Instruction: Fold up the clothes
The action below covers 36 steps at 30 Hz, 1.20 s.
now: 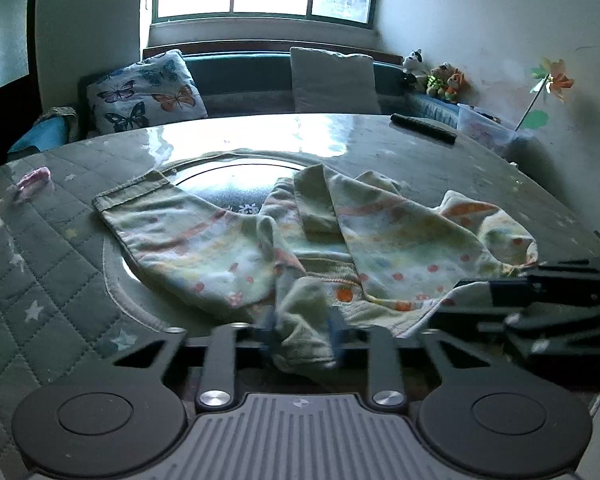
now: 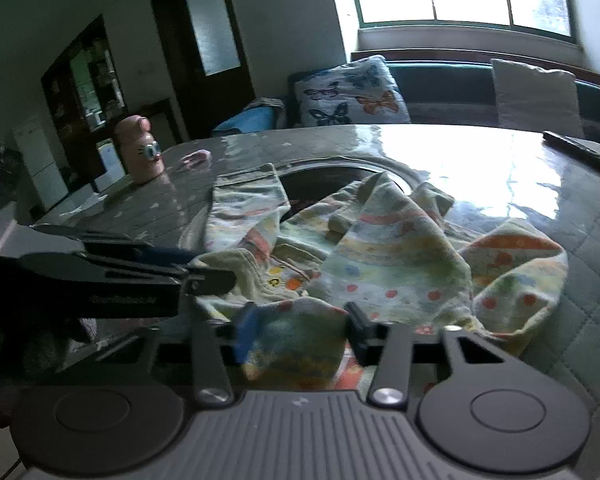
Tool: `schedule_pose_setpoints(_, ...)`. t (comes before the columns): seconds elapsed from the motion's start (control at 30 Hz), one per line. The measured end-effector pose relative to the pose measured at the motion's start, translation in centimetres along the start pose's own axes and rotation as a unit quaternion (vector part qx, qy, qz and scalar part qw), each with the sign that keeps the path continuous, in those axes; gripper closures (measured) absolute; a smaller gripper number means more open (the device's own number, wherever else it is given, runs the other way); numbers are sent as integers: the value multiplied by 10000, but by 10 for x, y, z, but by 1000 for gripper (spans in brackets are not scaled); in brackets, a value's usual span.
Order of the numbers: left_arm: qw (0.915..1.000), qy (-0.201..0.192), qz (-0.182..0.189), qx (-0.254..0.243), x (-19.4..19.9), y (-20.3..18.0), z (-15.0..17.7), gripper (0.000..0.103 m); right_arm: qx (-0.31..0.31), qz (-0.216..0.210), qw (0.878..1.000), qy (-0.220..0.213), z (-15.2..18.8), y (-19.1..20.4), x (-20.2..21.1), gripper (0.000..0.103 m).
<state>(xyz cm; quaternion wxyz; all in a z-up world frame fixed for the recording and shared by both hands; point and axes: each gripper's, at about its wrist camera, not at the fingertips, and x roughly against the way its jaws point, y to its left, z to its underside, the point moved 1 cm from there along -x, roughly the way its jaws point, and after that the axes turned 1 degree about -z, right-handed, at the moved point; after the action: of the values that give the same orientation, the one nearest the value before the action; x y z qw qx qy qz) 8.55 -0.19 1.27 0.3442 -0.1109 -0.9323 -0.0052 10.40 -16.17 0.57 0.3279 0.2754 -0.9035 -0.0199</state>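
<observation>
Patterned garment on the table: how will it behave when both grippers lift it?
The patterned garment is probably floppy: it lies in creases and bunches between the left gripper jaws. Likely light, thin cloth. The free leg may drag across the glossy table.

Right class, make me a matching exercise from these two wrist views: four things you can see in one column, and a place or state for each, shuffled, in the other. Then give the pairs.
Things
1. patterned garment
2. pink bottle
3. butterfly cushion
4. dark remote-like bar

Places or states
A. propped on the bench under the window
B. lying flat near the table's far right edge
C. crumpled mid-table, near edge pinched by both the left gripper and the right gripper
D. standing upright at the table's far left

Pairs: 1-C, 2-D, 3-A, 4-B
</observation>
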Motion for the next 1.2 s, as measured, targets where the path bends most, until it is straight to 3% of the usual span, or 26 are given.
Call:
schedule_pose_setpoints(0.1, 9998, -137, 115, 8, 9, 2, 2, 88, 20, -94, 9999, -53, -1, 1, 6, 85)
schedule_pose_setpoints(0.3, 9979, -539, 350, -114, 42, 2, 6, 93, 280, -240, 9991, -202, 1, 11, 27, 88)
schedule_pose_setpoints(0.57, 9929, -867, 696, -428, 89, -3, 30, 94, 850, -436, 9954, -32, 14, 28, 55, 88)
schedule_pose_setpoints(0.7, 9912, -783, 844, -658, 98, -9, 46, 95, 1085, -609, 9919, 242, 24, 34, 62, 76)
schedule_pose_setpoints(0.77, 9904, -717, 870, -797, 99, -12, 55, 95, 1140, -681, 9907, 287, 26, 36, 66, 75)
schedule_pose_setpoints(1.0, 9896, -391, 961, -994, 92, -18, 71, 94, 773, -820, 9936, 46, 7, 26, 67, 70)
schedule_pose_setpoints(1.1, 9906, -402, 941, -906, 91, -13, 65, 90, 673, -725, 9951, 52, 2, 24, 53, 67)
schedule_pose_setpoints(1.17, 9906, -458, 920, -902, 96, -7, 66, 79, 642, -661, 9956, 186, 3, 22, 39, 67)
schedule_pose_setpoints(1.2, 9906, -510, 884, -912, 98, -5, 63, 67, 636, -647, 9955, 267, 4, 22, 33, 67)
